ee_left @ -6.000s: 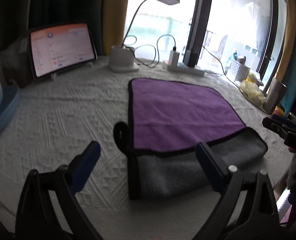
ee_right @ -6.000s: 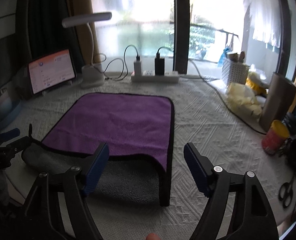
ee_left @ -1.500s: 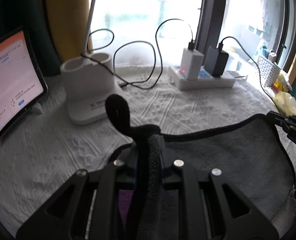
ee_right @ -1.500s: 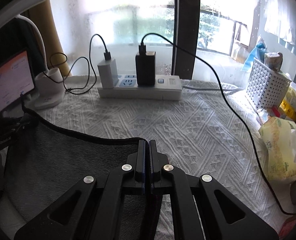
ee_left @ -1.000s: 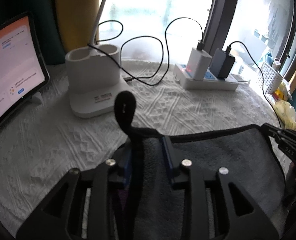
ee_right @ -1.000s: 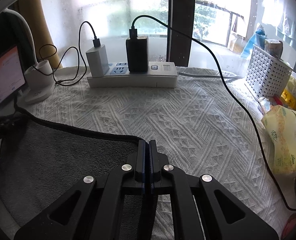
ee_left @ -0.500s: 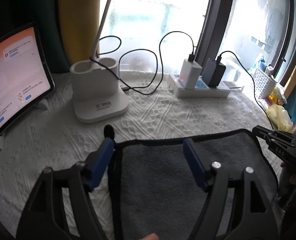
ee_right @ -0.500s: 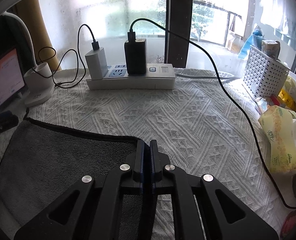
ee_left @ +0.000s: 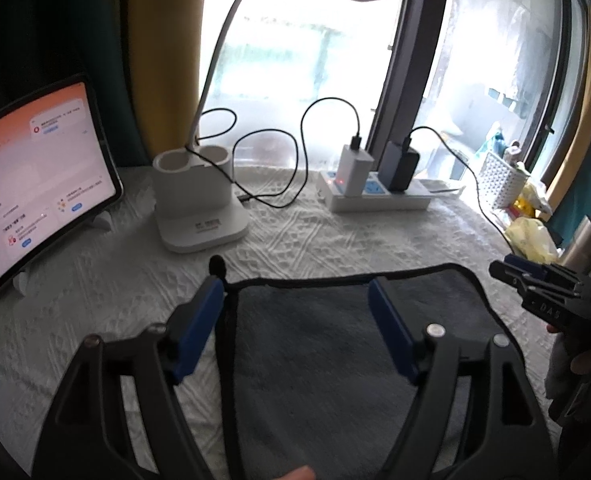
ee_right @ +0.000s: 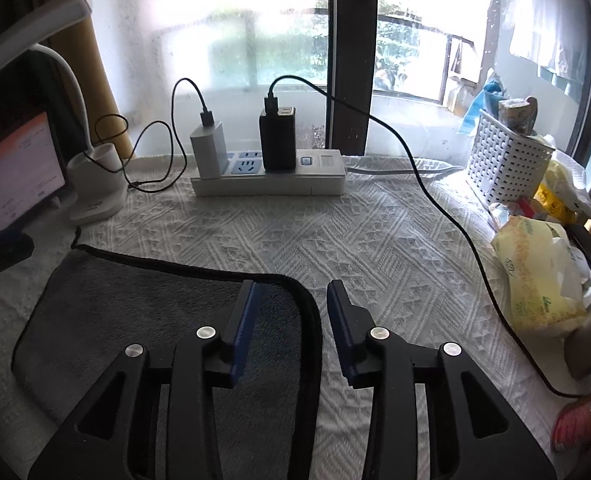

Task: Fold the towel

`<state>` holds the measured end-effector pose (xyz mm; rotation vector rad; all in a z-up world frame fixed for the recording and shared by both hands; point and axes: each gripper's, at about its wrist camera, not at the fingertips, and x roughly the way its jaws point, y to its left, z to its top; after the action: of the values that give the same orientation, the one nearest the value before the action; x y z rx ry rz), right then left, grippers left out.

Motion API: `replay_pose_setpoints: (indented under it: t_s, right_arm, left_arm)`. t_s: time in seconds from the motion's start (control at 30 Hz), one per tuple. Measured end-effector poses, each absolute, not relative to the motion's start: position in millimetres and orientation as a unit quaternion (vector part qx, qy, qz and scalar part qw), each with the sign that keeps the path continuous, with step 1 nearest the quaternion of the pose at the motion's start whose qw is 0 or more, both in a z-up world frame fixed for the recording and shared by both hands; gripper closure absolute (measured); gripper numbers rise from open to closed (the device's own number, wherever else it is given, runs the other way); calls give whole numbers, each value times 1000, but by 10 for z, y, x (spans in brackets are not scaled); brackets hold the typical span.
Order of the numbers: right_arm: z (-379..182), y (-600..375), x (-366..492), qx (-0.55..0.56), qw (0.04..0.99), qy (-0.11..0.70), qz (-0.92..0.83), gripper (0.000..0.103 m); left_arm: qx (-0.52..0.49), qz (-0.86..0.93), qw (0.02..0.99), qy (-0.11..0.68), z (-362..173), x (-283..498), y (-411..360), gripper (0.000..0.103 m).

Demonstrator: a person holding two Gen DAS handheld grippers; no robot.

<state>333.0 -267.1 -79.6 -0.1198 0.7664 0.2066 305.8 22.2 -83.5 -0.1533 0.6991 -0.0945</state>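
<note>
The towel (ee_left: 319, 344) lies folded on the white tablecloth, grey side up with a black hem; it also shows in the right wrist view (ee_right: 135, 312). My left gripper (ee_left: 295, 308) is open above the towel's far left corner, holding nothing. My right gripper (ee_right: 291, 304) is open over the towel's far right corner, holding nothing; it also shows at the right edge of the left wrist view (ee_left: 535, 284). The towel's small black hanging loop (ee_left: 217, 266) sticks out by the left fingertip.
A tablet (ee_left: 35, 196) stands at the left, a white lamp base (ee_left: 199, 208) and a power strip (ee_right: 271, 180) with chargers and cables at the back. A white basket (ee_right: 507, 160) and a yellow packet (ee_right: 535, 280) sit at the right.
Both grippers carried the towel's near edge to the far edge, hiding the purple side. The left gripper opened first; the right gripper has just opened. Both have drawn back slightly.
</note>
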Motion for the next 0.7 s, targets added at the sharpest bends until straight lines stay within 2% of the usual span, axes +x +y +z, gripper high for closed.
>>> replay_pose_setpoints:
  t_s: [0.7]
  right_arm:
    - [-458, -2750, 2548, -56, 931, 345, 103, 62]
  left_arm:
    - [-78, -52, 945, 314, -519, 2301, 95, 26]
